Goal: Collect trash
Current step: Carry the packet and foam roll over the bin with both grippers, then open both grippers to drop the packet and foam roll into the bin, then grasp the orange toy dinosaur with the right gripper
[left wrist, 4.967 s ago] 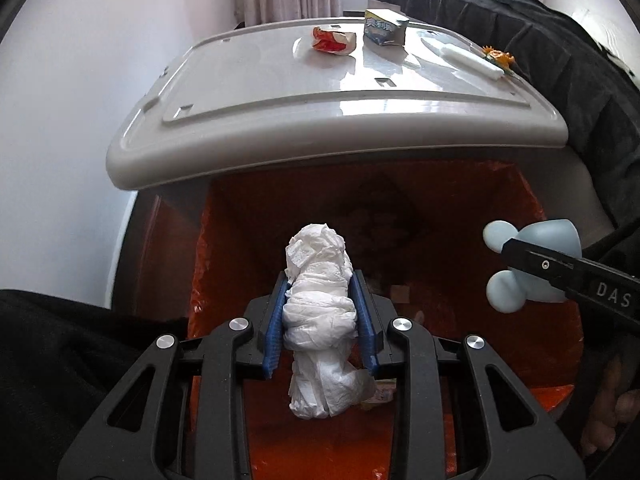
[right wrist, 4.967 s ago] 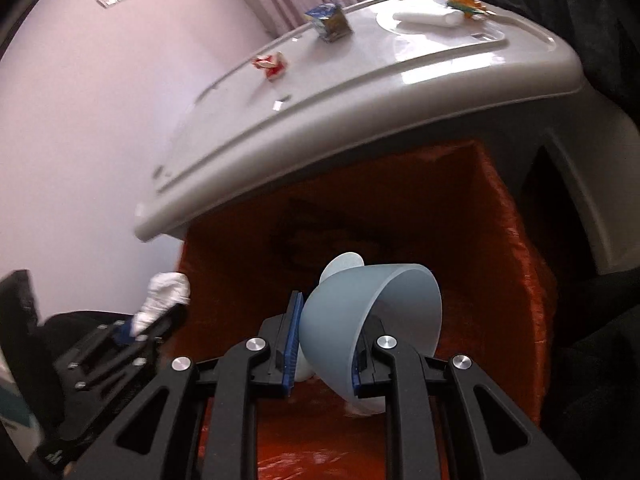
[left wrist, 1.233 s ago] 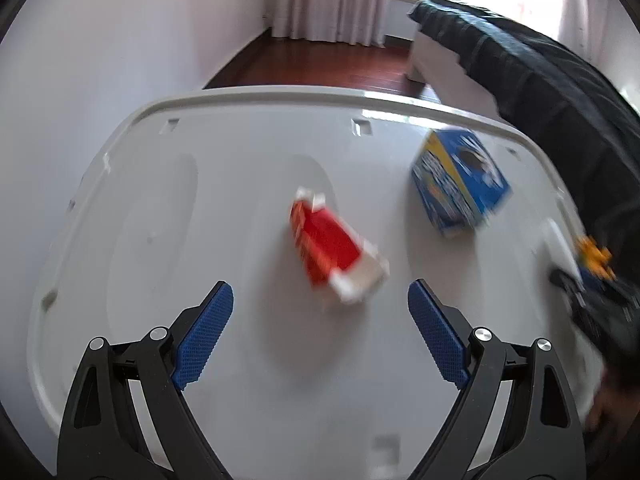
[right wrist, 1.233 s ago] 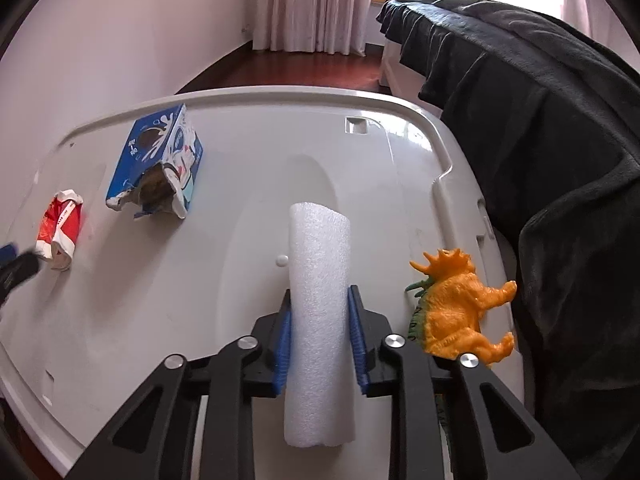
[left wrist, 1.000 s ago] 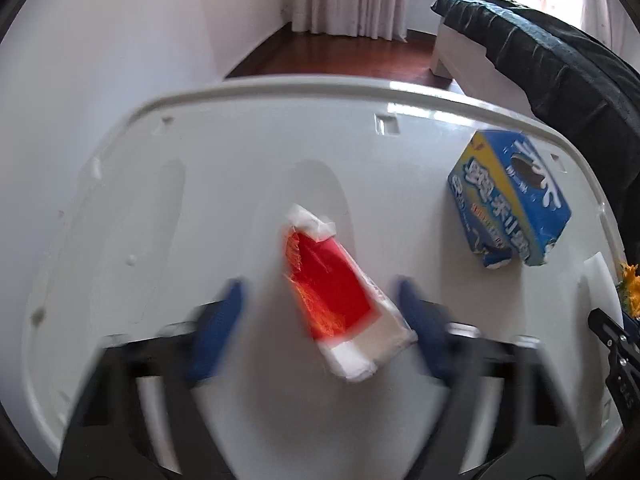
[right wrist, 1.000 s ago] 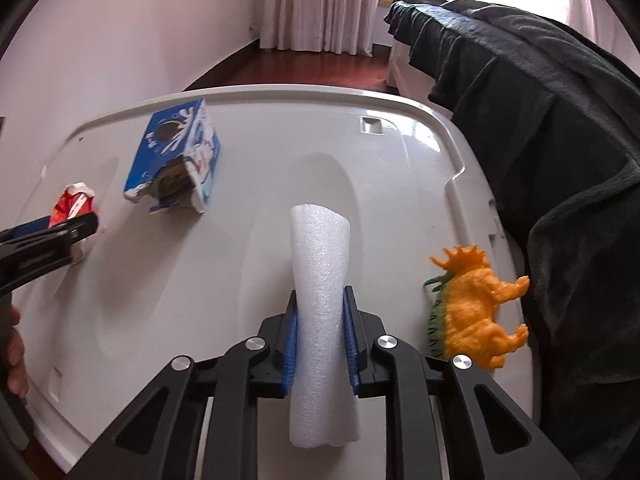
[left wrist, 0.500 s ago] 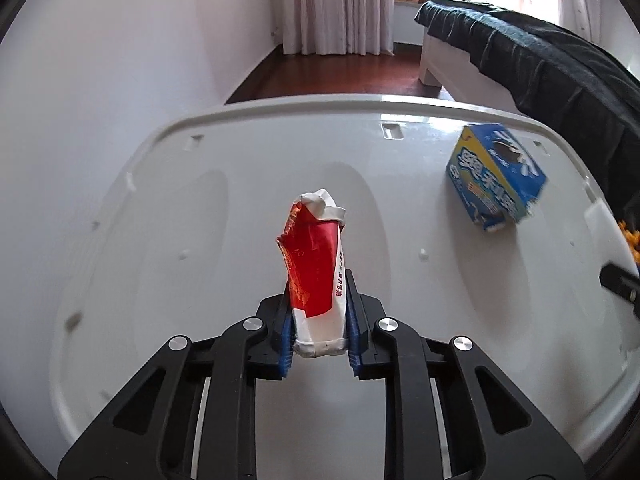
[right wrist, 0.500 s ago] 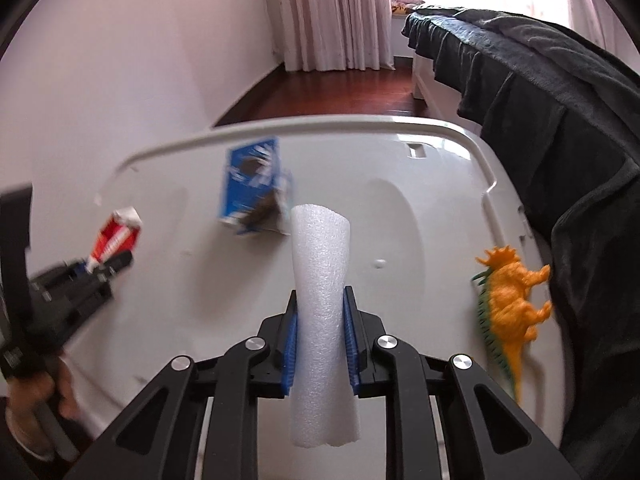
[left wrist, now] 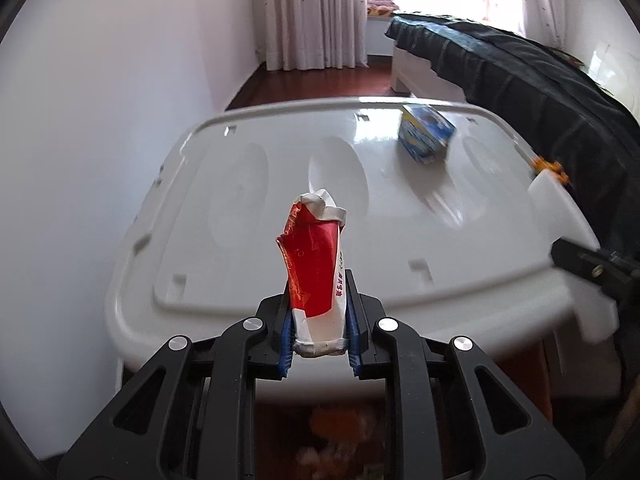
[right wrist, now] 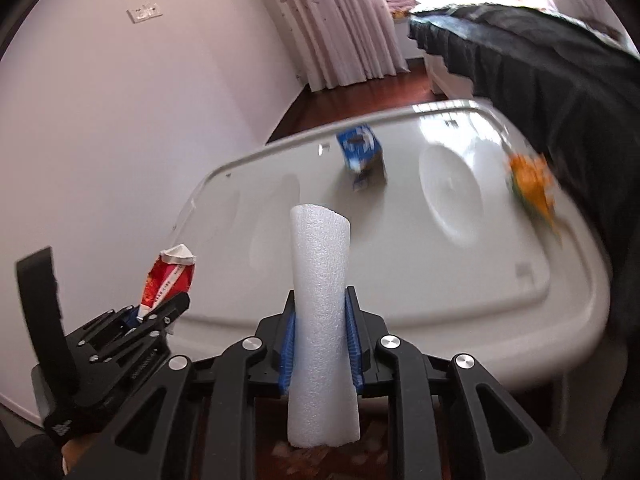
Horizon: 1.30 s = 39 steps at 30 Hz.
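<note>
My left gripper [left wrist: 319,322] is shut on a crumpled red and white wrapper [left wrist: 316,264], held upright in front of the white bin lid [left wrist: 280,184]. In the right wrist view the same left gripper [right wrist: 154,312] and wrapper [right wrist: 168,276] show at lower left. My right gripper [right wrist: 320,340] is shut on a white foam roll [right wrist: 320,320] that stands up between the blue pads. A blue carton [left wrist: 426,138] stays on the lid's far side, seen also as the blue carton [right wrist: 362,154]. Below both grippers the bin's orange-lined opening [left wrist: 332,428] shows, blurred.
An orange toy dinosaur [right wrist: 534,186] lies blurred at the lid's right edge. A dark bed cover [left wrist: 520,76] runs along the right. A white wall [left wrist: 80,120] stands on the left, curtains [left wrist: 316,12] and wooden floor beyond the lid.
The left gripper closed on the red wrapper and lifted it off the lid. Both grippers pulled back toward the lid's near edge and rose, each keeping its item.
</note>
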Tool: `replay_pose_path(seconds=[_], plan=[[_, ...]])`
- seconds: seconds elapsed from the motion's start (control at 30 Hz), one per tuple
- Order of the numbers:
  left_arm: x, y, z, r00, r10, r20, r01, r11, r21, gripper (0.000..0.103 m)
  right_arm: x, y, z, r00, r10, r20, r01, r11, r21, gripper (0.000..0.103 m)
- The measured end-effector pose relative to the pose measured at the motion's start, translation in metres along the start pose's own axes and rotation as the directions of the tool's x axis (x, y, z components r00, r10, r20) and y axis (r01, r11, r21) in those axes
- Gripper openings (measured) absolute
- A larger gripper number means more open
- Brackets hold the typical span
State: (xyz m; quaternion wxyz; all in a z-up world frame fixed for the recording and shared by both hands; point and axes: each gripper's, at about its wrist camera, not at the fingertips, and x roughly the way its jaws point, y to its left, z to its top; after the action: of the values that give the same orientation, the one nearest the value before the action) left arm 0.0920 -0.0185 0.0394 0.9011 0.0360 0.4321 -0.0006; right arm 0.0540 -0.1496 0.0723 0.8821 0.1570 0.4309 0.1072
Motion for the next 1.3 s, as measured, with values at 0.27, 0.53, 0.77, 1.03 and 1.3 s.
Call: replay_pose_path(seconds=[0.27, 0.53, 0.77, 1.03, 1.3], plan=[[-0.028, 0.007, -0.077, 0.994, -0.057, -0.093, 0.057, 0.998, -0.003, 0.02, 0.004, 0.013, -0.097, 0.99, 0.011, -0.143, -0.006, 0.999, 0.034, 0.022], [-0.003, 0.002, -0.144, 0.964, -0.059, -0.259, 0.065, 0.998, 0.015, 0.02, 0.024, 0.016, -0.128, 0.967, -0.025, -0.252, 0.037, 0.998, 0.044, 0.023], [0.011, 0.006, -0.15, 0.949, -0.053, -0.31, 0.057, 0.998, 0.002, 0.057, 0.038, 0.01, -0.123, 0.958, -0.074, -0.278, 0.089, 0.995, 0.04, 0.054], [0.01, 0.005, -0.154, 0.956, 0.029, -0.291, -0.013, 0.998, 0.055, 0.081, 0.035, -0.002, -0.128, 0.964, -0.094, -0.249, 0.121, 0.988, 0.097, 0.06], [0.011, 0.007, -0.151, 0.952, 0.014, -0.305, -0.006, 1.0, 0.029, 0.081, 0.021, -0.006, -0.112, 0.973, -0.09, -0.212, 0.113, 0.989, 0.099, 0.06]])
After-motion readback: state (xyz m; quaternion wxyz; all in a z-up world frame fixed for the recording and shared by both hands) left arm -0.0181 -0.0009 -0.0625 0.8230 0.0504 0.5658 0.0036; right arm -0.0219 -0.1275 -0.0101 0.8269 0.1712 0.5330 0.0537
